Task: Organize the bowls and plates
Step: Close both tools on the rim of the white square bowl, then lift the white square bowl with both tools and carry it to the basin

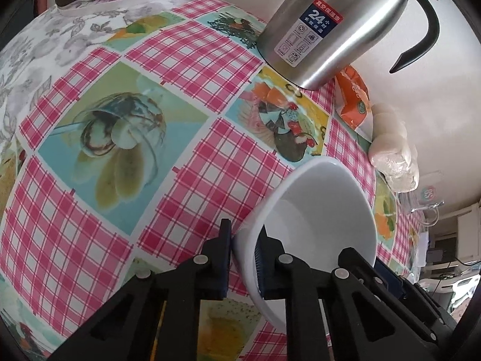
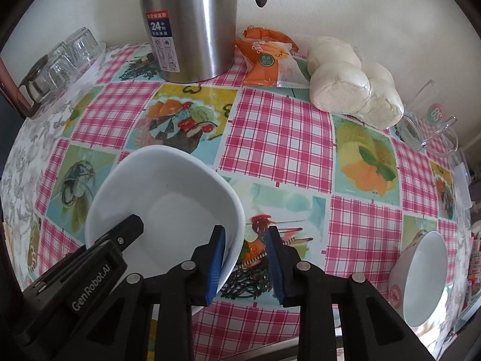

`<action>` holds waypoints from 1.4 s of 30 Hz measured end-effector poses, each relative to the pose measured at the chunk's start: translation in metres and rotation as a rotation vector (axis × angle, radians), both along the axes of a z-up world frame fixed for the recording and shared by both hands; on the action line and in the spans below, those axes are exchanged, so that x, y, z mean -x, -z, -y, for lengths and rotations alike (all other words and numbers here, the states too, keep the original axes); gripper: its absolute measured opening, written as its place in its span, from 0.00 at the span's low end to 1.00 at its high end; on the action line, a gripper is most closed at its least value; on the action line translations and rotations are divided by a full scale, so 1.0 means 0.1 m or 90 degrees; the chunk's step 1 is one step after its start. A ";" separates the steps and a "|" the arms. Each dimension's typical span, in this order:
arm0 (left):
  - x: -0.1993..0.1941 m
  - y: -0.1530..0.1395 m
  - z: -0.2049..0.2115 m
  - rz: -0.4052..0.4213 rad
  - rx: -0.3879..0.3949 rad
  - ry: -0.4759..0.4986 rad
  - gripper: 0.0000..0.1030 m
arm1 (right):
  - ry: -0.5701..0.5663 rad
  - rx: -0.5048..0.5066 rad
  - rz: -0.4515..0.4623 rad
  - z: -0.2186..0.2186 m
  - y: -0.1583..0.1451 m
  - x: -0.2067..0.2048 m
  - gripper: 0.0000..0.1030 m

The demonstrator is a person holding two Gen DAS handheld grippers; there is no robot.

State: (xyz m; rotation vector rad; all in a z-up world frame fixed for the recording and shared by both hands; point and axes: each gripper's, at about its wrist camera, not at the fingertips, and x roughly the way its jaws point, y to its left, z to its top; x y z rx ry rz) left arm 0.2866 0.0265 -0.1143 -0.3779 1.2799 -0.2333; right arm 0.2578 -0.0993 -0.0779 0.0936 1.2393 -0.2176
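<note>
My left gripper (image 1: 244, 258) had its fingers clamped on the near rim of the white square bowl (image 2: 168, 198), which sat on the checked worktop (image 2: 279, 138). My right gripper (image 2: 246, 258) straddled the bowl's opposite rim, one finger inside, the other standing clear outside, so not gripping. A second white bowl (image 2: 424, 279) lay well apart at right. Beyond stood a steel flask (image 2: 192, 27), a snack packet (image 2: 267, 57) and bagged buns (image 2: 354, 87).
</note>
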 end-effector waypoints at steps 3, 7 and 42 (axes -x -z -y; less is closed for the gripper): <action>0.00 0.01 -0.04 -0.004 0.012 -0.001 0.14 | -0.006 0.000 0.001 -0.02 0.00 -0.01 0.28; 0.02 0.01 -0.06 -0.005 0.015 -0.003 0.14 | -0.012 -0.009 0.006 -0.03 -0.01 0.01 0.23; 0.78 -1.44 0.29 0.154 0.075 0.077 0.15 | 0.082 -0.126 0.292 0.54 -1.32 1.25 0.12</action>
